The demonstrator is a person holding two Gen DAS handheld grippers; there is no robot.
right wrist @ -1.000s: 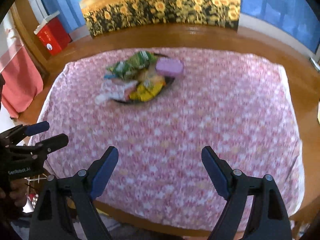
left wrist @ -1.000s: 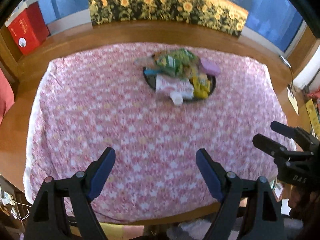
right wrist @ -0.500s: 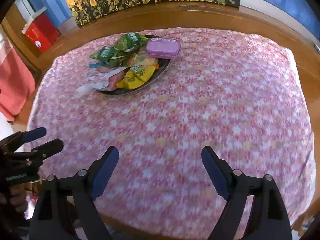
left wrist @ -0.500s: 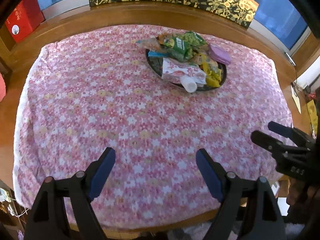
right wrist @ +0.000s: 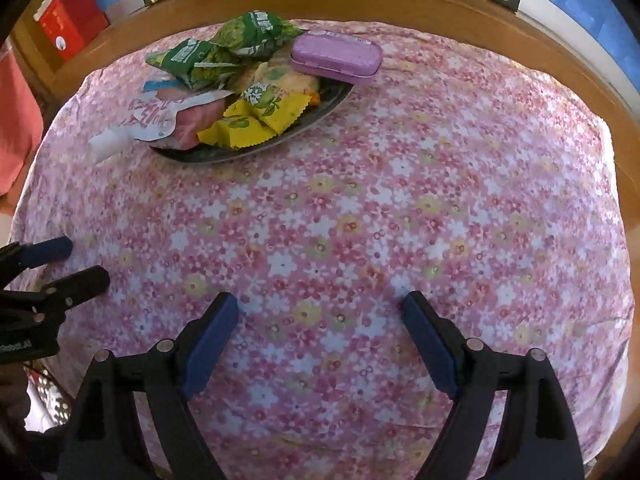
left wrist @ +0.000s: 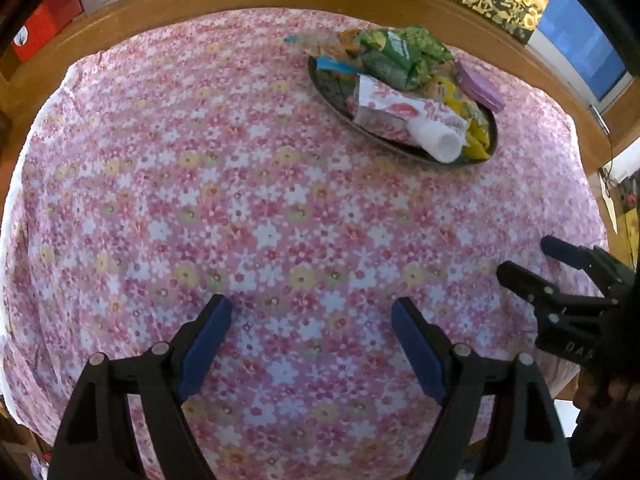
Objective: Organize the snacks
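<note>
Snacks (left wrist: 404,84) are being kept piled on a dark tray (right wrist: 256,148) at the cloth's (left wrist: 240,220) far side. The left gripper (left wrist: 311,344) and right gripper (right wrist: 320,340) are being held wide apart, empty, above bare cloth.

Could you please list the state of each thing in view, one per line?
Left tool: open, empty.
Right tool: open, empty.
Tray: piled with snacks.
Purple case: shut, resting on the tray's rim.
Pink pouch: capped, lying flat.
Green packets: sealed.
</note>
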